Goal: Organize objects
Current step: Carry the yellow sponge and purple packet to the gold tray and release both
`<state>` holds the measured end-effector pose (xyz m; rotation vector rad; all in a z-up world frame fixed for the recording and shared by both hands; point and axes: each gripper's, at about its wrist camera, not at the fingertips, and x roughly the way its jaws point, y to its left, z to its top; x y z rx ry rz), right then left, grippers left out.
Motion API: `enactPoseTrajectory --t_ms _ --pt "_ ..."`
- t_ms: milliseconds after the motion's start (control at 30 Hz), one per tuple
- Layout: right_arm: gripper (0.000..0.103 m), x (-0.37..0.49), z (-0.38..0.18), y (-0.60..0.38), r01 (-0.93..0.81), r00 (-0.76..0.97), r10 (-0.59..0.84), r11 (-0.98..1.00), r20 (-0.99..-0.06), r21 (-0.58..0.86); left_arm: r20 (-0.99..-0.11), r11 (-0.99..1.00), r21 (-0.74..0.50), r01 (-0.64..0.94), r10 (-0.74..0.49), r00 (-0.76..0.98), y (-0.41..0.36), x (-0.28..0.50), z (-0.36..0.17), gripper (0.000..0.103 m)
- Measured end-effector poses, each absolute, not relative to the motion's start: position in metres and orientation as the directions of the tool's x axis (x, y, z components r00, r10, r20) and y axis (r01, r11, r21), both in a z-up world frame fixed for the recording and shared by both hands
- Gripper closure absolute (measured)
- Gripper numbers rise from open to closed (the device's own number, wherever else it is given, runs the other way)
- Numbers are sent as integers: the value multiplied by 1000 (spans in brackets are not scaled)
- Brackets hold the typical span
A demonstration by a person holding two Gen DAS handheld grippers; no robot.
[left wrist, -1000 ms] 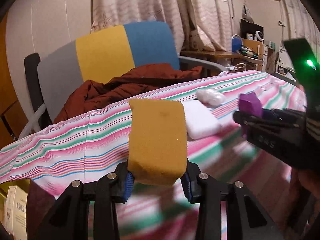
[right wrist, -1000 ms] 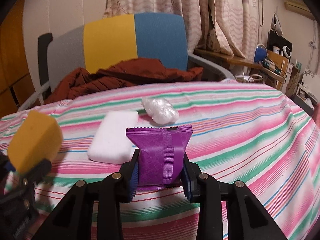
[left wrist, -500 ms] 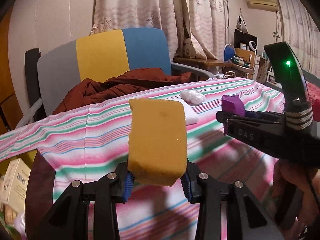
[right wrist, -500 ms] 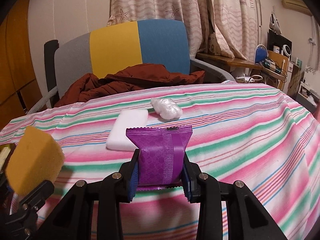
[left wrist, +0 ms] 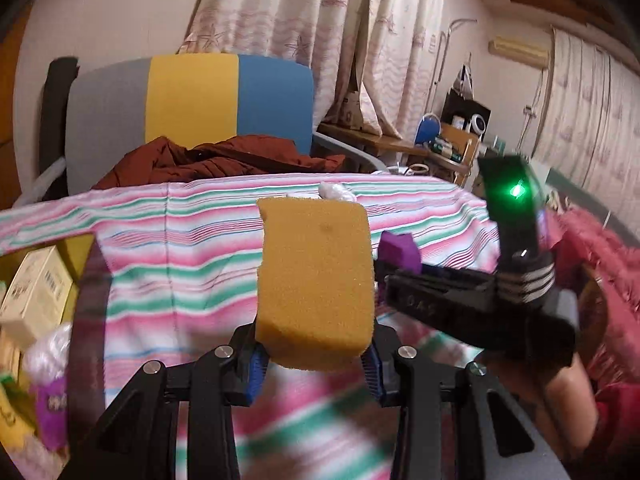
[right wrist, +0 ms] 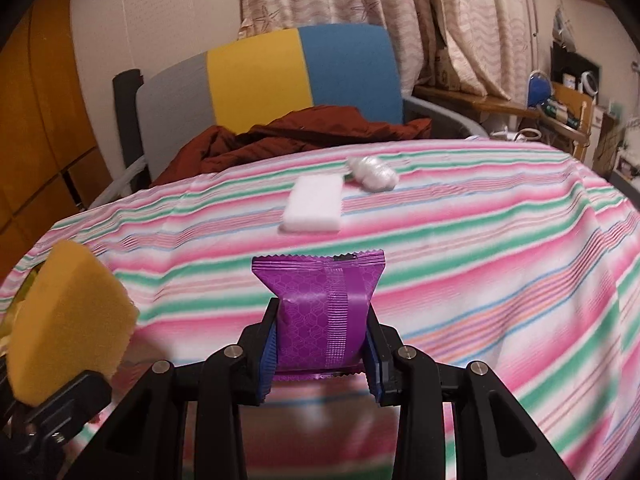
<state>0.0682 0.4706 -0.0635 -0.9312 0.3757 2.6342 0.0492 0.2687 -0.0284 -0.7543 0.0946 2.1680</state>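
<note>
Squeezing the sponge (left wrist: 316,288) in your left gripper (left wrist: 314,364) and the purple pack (right wrist: 322,312) in your right gripper (right wrist: 320,356), you held both above the striped cloth (right wrist: 480,264), while the white pad (right wrist: 314,204) and plastic wad (right wrist: 372,172) lay there unsorted.

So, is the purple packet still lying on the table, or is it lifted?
Lifted. The right gripper holds the purple packet upright between shut jaws, above the striped tablecloth.
</note>
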Motion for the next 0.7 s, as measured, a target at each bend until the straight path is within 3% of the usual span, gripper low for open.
enactPoseTrajectory --t_ms 367,700 --pt "66 78 -45 400 -224 -785 53 -953 -617 203 -529 -725 -240 -645 655 -539 174 61 -7 64" --pt "66 56 -12 312 12 -810 -158 -967 -565 253 -578 -868 -252 -427 489 -653 54 42 -5 64"
